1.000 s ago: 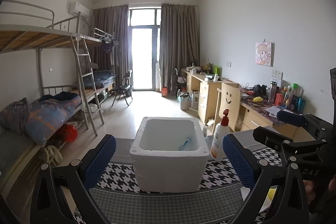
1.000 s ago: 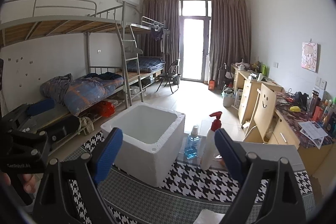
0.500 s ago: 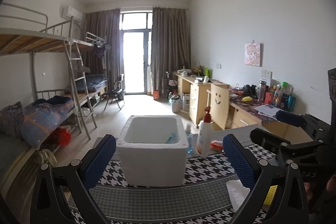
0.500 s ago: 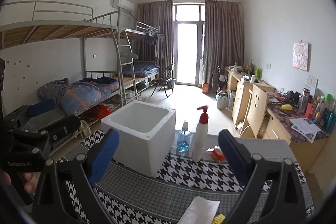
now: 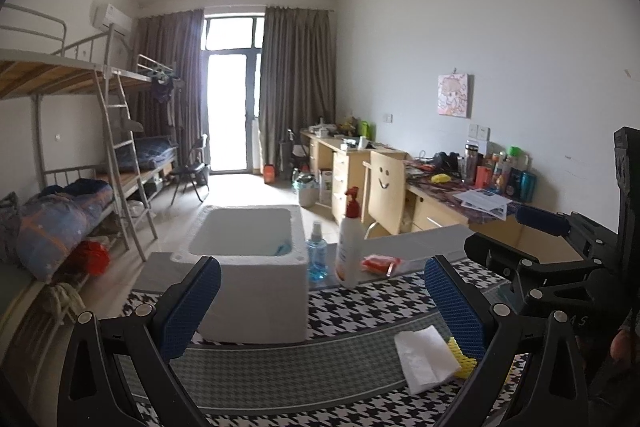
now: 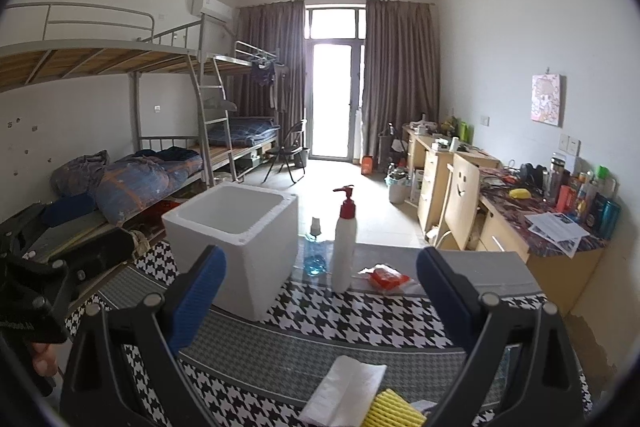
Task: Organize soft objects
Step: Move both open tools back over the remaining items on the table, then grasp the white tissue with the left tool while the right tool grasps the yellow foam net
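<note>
Withdrawal of both grippers from the foam box is what I record over the last second: in each wrist view the white foam box (image 5: 256, 267) has shrunk and slid away, and the near strip of the table has come into frame. My left gripper (image 5: 320, 307) is spread wide with nothing between its blue pads (image 5: 188, 311); my right gripper (image 6: 320, 295) is likewise fully spread and empty.

Newly exposed at the near edge of the houndstooth mat (image 6: 360, 311) are a folded white cloth or tissue (image 6: 344, 391) and, touching its right side, a yellow ribbed sponge-like piece (image 6: 396, 411). From the left wrist view the same pair lies near right, the cloth (image 5: 424, 359) partly under the right pad and the yellow piece (image 5: 460, 359) tucked against it.

The box stands far left on the mat, open at the top; something pale blue shows in its inner corner (image 5: 282, 249), but I cannot identify it. Just right of the box stand a small blue spray bottle (image 6: 314, 251) and a white pump bottle with a red head (image 6: 345, 243), with a red-orange packet (image 6: 386, 277) lying beyond them.

My judgement: a deposit looks finished, and the pull-back has brought the next soft items into reach. The cloth and yellow piece sit well apart from the box.
</note>
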### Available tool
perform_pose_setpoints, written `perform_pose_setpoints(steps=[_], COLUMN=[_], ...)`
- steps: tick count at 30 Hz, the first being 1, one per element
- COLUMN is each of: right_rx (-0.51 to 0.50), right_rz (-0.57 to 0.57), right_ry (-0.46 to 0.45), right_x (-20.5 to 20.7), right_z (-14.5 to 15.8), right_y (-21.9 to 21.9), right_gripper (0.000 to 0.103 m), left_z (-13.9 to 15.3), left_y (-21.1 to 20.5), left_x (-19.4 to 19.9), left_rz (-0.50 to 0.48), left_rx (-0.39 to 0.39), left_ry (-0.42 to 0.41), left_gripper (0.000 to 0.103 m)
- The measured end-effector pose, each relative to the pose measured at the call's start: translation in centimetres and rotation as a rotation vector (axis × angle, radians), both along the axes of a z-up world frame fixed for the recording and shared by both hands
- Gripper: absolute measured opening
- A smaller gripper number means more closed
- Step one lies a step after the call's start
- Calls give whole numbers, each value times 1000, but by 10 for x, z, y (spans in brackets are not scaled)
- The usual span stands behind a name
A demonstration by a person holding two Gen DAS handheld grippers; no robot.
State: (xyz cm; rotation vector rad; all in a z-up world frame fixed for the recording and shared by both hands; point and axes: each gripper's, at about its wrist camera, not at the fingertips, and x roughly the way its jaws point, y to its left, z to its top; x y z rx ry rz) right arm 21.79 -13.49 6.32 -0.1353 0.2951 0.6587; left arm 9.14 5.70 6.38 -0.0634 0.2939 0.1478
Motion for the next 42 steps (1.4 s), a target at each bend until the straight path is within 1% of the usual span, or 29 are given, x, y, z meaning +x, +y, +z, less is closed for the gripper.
perform_pose_setpoints(steps=[4, 10, 19, 26, 36, 42], right_rx=[0, 18, 9, 3, -5, -13], right_rz=[-19, -48, -93, -122, -163, -186], right_ry=[3, 17, 16, 13, 21, 28], right_x=[0, 0, -1, -5, -8, -11], right_z=[-3, -7, -11, -14, -22, -31], right_y=[-8, -21, -38, -49, -60, -67], right_gripper=[98, 98, 98, 98, 98, 98], left_z=[-5, -9, -19, -26, -39, -50], left_y=[-6, -16, -27, -36, -45, -51], left_x=[2, 4, 9, 13, 26, 32], left_rz=[-22, -40, -95, -113, -151, -156], left_rx=[-9, 5, -19, -24, -47, -56], left_ry=[3, 1, 29, 33, 76, 97], left_gripper=[102, 102, 102, 102, 102, 102])
